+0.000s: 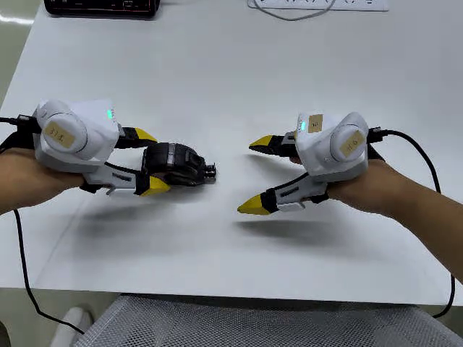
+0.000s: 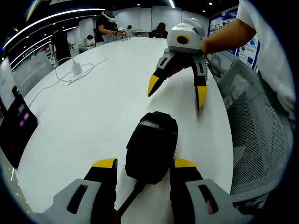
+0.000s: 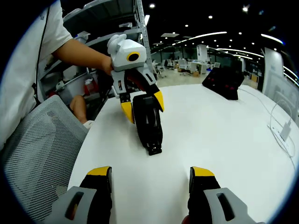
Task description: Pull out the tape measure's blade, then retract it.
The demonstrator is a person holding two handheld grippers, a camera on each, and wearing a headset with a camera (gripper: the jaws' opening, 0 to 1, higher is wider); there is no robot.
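Bench inspection, head view: white table [image 1: 217, 72]. Tape measure [image 1: 177, 165], black case, sits on the table left of centre. It lies between the jaws of the left gripper [image 1: 153, 160], which are closed against both sides of the case. Blade hook [image 1: 211, 172] sits at the case mouth, pointing toward the right gripper [image 1: 253, 176]; no length of blade drawn out.

Right gripper: jaws wide apart, yellow tips clear of the tape measure, nothing between them. Gap between its tips and the hook is bare table. Whether its lower tip touches the table, cannot tell.

Left gripper view: case [image 2: 152, 144] stands on edge between the two yellow-tipped jaws, approx. centred. Right gripper seen beyond it, spread wide.

Right gripper view: own jaws wide apart over bare table. Left gripper [image 3: 143, 106] is opposite, clamping the case, hook end [image 3: 154, 150] nearest the camera.

Misc.: power strip [image 1: 318, 3] and dark device [image 1: 101, 7] at far table edge, well apart from the work. Mesh chair [image 1: 253, 325] at near edge.
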